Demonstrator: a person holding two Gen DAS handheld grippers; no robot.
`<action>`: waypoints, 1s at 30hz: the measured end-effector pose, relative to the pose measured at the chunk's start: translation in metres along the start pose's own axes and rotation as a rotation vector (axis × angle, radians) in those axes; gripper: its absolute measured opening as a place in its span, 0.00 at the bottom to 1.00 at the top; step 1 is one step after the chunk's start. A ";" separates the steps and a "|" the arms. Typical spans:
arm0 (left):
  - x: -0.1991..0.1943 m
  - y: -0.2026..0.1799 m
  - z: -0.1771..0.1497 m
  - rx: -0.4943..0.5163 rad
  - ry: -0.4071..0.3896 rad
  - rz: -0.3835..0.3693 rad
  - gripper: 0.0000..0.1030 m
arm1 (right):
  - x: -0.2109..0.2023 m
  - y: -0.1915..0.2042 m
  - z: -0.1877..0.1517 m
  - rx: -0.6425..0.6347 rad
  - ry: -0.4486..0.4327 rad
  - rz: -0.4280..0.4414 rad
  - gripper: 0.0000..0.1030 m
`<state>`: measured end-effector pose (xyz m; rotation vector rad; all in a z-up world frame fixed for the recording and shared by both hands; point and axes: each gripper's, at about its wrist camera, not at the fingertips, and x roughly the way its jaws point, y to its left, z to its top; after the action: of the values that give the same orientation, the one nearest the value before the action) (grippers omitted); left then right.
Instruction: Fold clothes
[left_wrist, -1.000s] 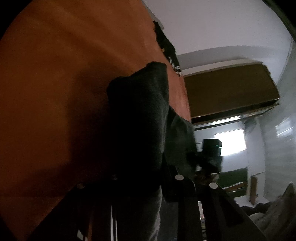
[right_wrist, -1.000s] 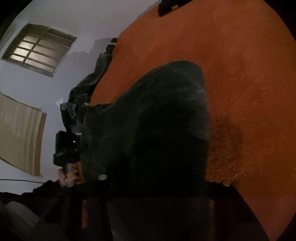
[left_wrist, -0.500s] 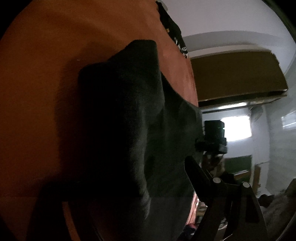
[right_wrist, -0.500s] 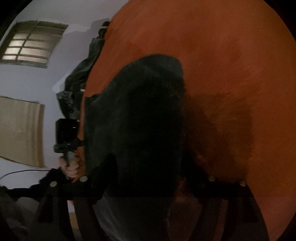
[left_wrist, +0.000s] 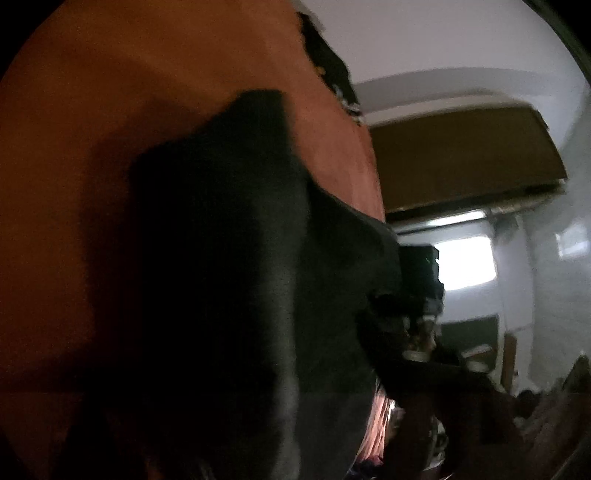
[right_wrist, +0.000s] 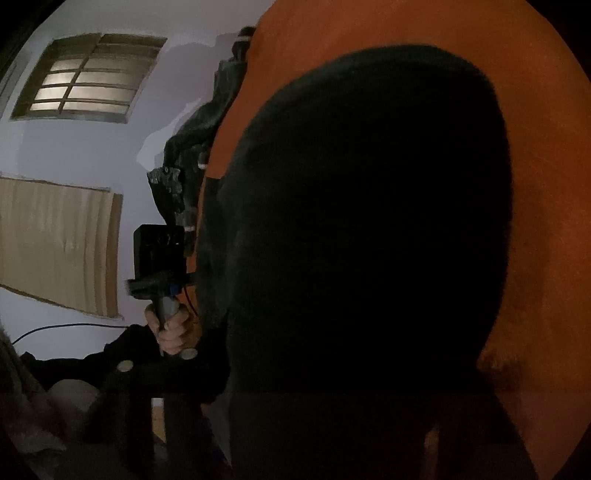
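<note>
Orange surface, dark garment between closing tools

Dim, blurred fisheye views; a bright window glares, foreground lost in shadow.

The dark garment is a soft, matt knit cloth with a fine rib and a fuzzy outline. It lies on an orange bedcover, also cloth, matt, with a short brushed nap that looks slightly rough (most plainly toward the cover's right edge). At the cover's far edge a heap of dark clothes shows a faint sheen. The left gripper's handle looks like matt black plastic.
</note>
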<state>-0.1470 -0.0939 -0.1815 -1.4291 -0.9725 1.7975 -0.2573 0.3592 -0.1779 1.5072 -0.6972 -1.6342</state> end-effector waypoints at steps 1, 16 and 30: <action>-0.002 0.003 0.000 -0.013 -0.001 0.020 0.35 | -0.001 0.001 -0.002 0.001 -0.010 -0.006 0.50; -0.008 0.022 -0.003 -0.165 0.015 -0.025 0.29 | 0.001 0.001 -0.003 0.036 -0.024 -0.029 0.48; -0.017 -0.004 -0.007 -0.128 0.007 -0.079 0.26 | -0.020 0.014 -0.018 -0.006 -0.114 0.048 0.45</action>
<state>-0.1366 -0.1053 -0.1705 -1.4519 -1.1422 1.6986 -0.2372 0.3708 -0.1581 1.3910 -0.7841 -1.6945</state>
